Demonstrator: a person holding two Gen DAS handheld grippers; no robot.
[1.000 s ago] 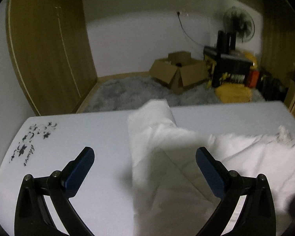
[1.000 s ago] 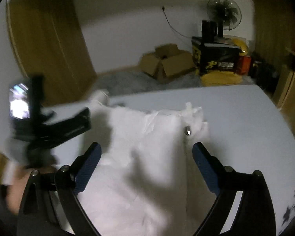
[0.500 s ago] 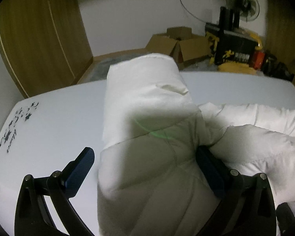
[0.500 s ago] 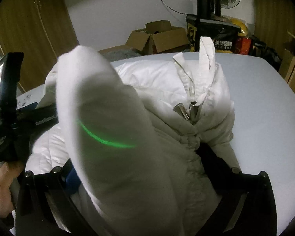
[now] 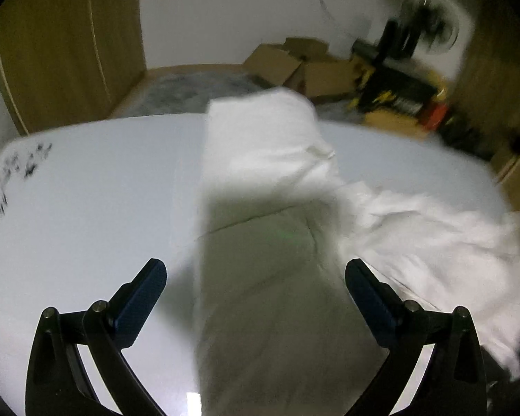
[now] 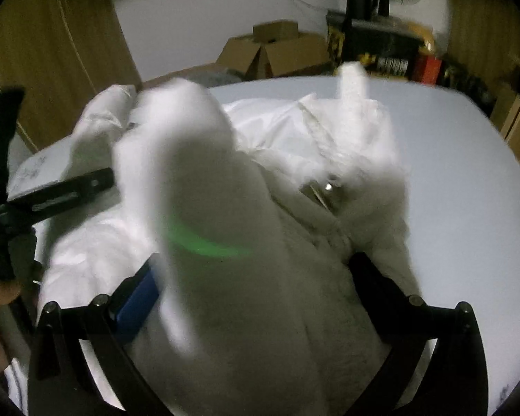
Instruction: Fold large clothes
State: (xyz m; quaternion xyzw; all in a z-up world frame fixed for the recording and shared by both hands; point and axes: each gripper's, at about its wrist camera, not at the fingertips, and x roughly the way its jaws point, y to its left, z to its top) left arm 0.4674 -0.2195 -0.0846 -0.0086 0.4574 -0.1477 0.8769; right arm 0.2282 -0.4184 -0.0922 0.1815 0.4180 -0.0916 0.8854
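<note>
White puffer jacket (image 6: 294, 180) lies on the pale table (image 5: 86, 190), its sleeve (image 5: 263, 159) running lengthwise straight away from the left gripper (image 5: 256, 289), cuff pointing to the far table edge, body spread off to the right. Left jaws stand wide apart w/ the sleeve between them, pads not touching it. Right gripper (image 6: 253, 287) is also spread full width, straddling the jacket's bulk w/ another sleeve (image 6: 190, 190) draped in front; zipper (image 6: 324, 190) line runs away from it, so right looks nearer the torso, left nearer the sleeve.
</note>
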